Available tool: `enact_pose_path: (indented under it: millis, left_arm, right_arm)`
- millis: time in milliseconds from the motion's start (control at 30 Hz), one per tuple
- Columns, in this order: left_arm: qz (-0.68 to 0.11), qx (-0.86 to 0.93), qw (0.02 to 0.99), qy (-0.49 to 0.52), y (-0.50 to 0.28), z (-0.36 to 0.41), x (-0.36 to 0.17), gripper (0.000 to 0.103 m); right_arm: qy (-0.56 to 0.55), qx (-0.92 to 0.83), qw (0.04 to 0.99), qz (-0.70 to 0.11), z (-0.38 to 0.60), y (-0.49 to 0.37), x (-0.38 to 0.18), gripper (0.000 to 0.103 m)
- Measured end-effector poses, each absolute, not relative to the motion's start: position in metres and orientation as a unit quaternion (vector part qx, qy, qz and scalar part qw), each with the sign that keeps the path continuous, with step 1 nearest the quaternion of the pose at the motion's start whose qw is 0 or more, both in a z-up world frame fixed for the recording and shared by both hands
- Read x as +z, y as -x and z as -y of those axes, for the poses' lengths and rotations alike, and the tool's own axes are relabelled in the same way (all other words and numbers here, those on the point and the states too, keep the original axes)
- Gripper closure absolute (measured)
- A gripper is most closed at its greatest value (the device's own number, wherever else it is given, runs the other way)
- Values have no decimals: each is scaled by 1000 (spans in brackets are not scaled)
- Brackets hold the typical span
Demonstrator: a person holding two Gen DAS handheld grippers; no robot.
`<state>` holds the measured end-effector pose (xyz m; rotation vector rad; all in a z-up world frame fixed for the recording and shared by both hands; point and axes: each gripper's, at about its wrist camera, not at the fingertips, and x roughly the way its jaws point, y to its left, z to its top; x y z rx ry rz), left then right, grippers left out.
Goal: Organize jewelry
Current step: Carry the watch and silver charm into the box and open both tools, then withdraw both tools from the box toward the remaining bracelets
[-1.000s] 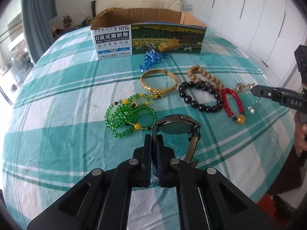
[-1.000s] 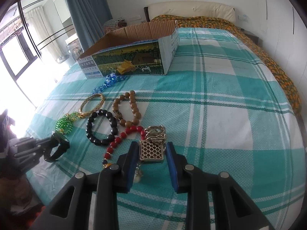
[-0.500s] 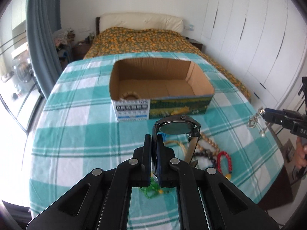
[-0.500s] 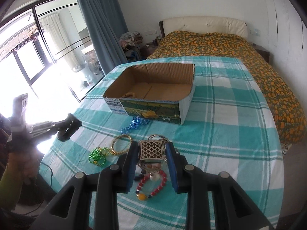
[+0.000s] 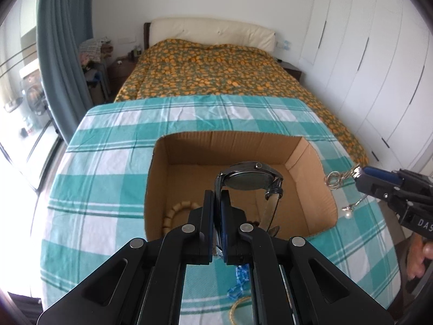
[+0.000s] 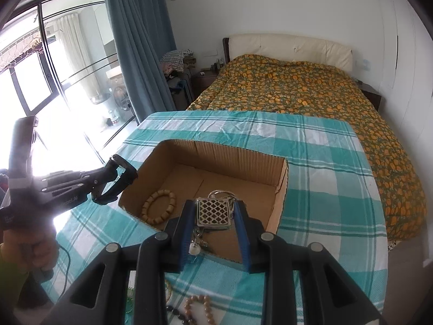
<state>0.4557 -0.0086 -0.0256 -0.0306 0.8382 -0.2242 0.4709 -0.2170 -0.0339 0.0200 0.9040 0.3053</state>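
Right wrist: cardboard box holds beaded bracelet — tools pinch watch, pendant.

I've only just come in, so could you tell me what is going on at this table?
A person is sorting jewelry into a cardboard box on a checked tablecloth. The left gripper is shut on a wristwatch and holds it above the box; the right gripper clamps a silver lattice pendant over the box's near edge. A tan bead bracelet already lies inside. More bracelets wait on the cloth in front of the box.
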Motion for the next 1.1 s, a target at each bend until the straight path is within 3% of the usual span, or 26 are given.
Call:
enact_pose_path:
  millis: [233, 300, 333, 400, 467, 567, 800, 1100]
  left_arm:
    - [-446, -102, 889, 5, -494, 36, -71, 98]
    - [-448, -99, 889, 1, -497, 42, -78, 90]
    - [-447, -95, 890, 0, -497, 43, -81, 85]
    - [-447, -82, 891, -3, -495, 44, -82, 39]
    - [-433, -65, 899, -6, -482, 40, -77, 24]
    - [-416, -66, 907, -14, -455, 32, -65, 24]
    - [-376, -74, 923, -26, -348, 4, -41, 11]
    - [-368, -69, 927, -40, -216, -28, -64, 6]
  right_arm:
    - [-11, 142, 873, -466, 214, -517, -82, 73]
    - [-19, 150, 870, -470, 213, -520, -90, 72]
    - [-18, 149, 870, -469, 212, -520, -92, 64]
    - [-10, 139, 876, -461, 211, -515, -93, 42]
    - [-5, 135, 885, -446, 211, -504, -89, 41]
    - [5, 124, 895, -428, 213, -480, -81, 41]
    - [43, 101, 906, -409, 215, -397, -65, 39]
    - [82, 56, 903, -419, 214, -268, -82, 38]
